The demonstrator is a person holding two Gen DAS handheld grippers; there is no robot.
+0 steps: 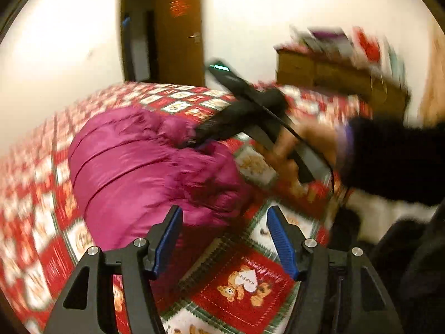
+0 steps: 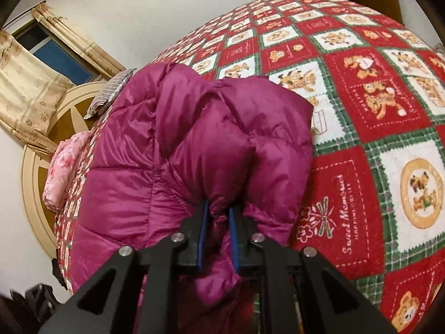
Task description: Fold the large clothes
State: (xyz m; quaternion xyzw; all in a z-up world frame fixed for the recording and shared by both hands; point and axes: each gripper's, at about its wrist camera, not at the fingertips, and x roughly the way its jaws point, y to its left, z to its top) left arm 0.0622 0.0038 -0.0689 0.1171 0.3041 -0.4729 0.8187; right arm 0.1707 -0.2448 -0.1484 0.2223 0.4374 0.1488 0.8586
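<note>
On the bed, spread with a red, green and white bear-patterned quilt, lies a magenta puffer jacket, bunched into a thick, partly folded heap. From the right wrist view the right gripper is clenched on a gathered fold of the jacket at its near edge: the fabric is pinched between the blue pads and puffs out on both sides and below them. From the left wrist view the left gripper is released, its blue-lined fingers spread wide with nothing between them, hovering just off the near corner of the jacket above the quilt. That view is blurred. It also shows the right gripper from the side, reaching down to the far edge of the jacket, with the person's right hand around its handle and a dark sleeve behind. Beyond the bed stand an open brown door and a wooden dresser with blurred things on top. In the right wrist view a pink floral cloth and a striped pillow lie by the rounded headboard, with a curtained window above.
</note>
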